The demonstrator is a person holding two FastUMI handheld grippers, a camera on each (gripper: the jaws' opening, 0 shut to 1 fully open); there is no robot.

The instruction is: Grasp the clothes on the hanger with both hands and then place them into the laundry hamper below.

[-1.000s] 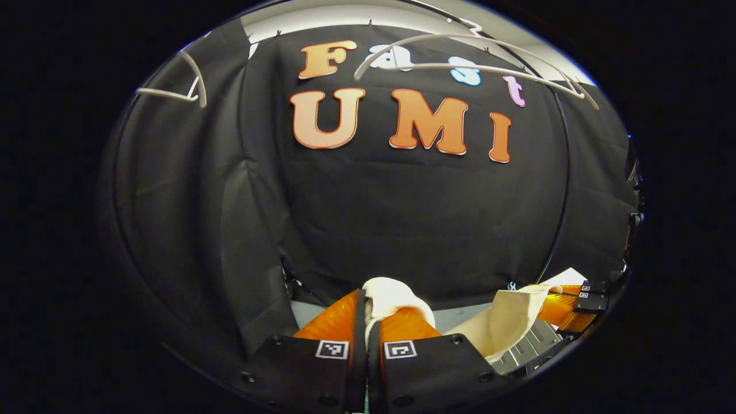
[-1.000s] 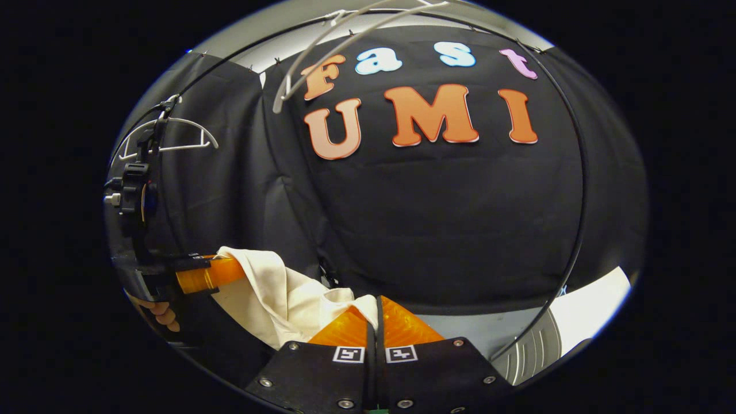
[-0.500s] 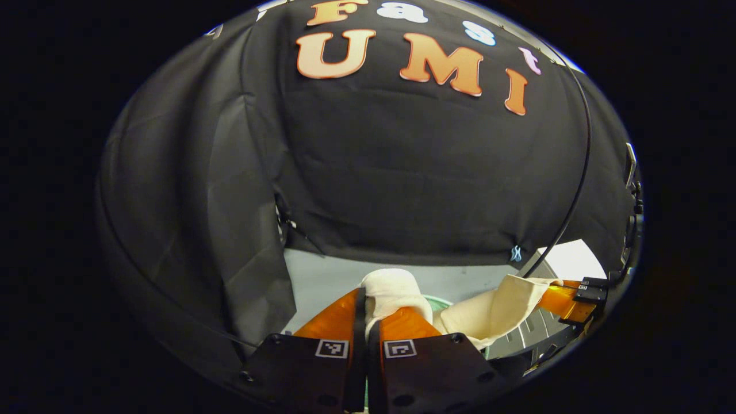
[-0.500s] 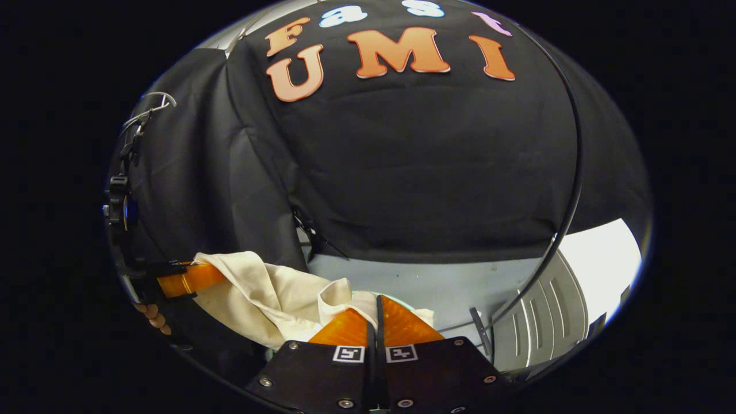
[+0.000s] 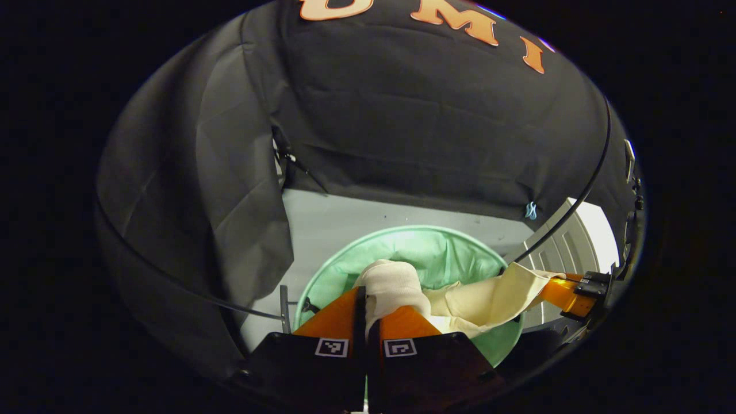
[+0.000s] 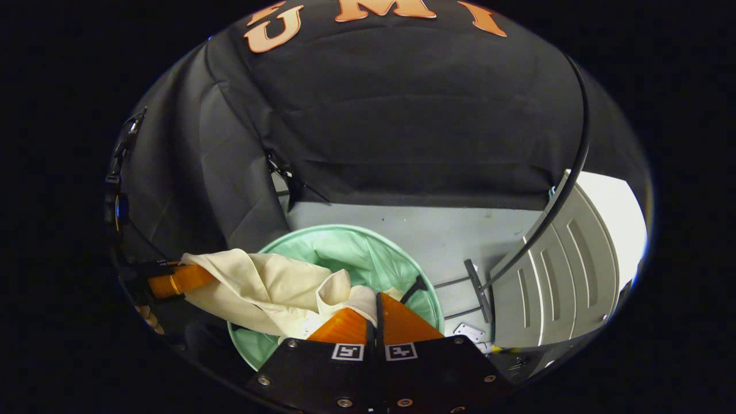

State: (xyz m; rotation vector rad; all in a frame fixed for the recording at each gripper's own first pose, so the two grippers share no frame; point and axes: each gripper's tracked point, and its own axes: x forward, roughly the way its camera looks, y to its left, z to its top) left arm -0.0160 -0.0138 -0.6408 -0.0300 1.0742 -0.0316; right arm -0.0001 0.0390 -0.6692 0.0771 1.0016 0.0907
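A cream garment (image 5: pixel 477 299) stretches between both grippers above the round mint-green laundry hamper (image 5: pixel 425 247). In the left gripper view my left gripper (image 5: pixel 363 299) is shut on a bunched fold of the garment, and the right gripper (image 5: pixel 566 290) holds the other end at the far right. In the right gripper view my right gripper (image 6: pixel 378 302) is shut on the garment (image 6: pixel 270 284), which drapes leftward to the left gripper (image 6: pixel 172 279) over the hamper (image 6: pixel 345 247). A person's fingers (image 6: pixel 150 322) show below that gripper.
The hamper stands on a grey floor (image 6: pixel 448 236) against the black cloth wall. A white ribbed cabinet (image 6: pixel 569 264) stands to the right. A thin black rail (image 6: pixel 575 190) curves down beside it, and a small metal stand (image 6: pixel 474 284) lies near the hamper.
Both grippers have lowered and tilted downward with the garment. The hangers have left the top of the views, and the green hamper has come fully into sight beneath the cloth.
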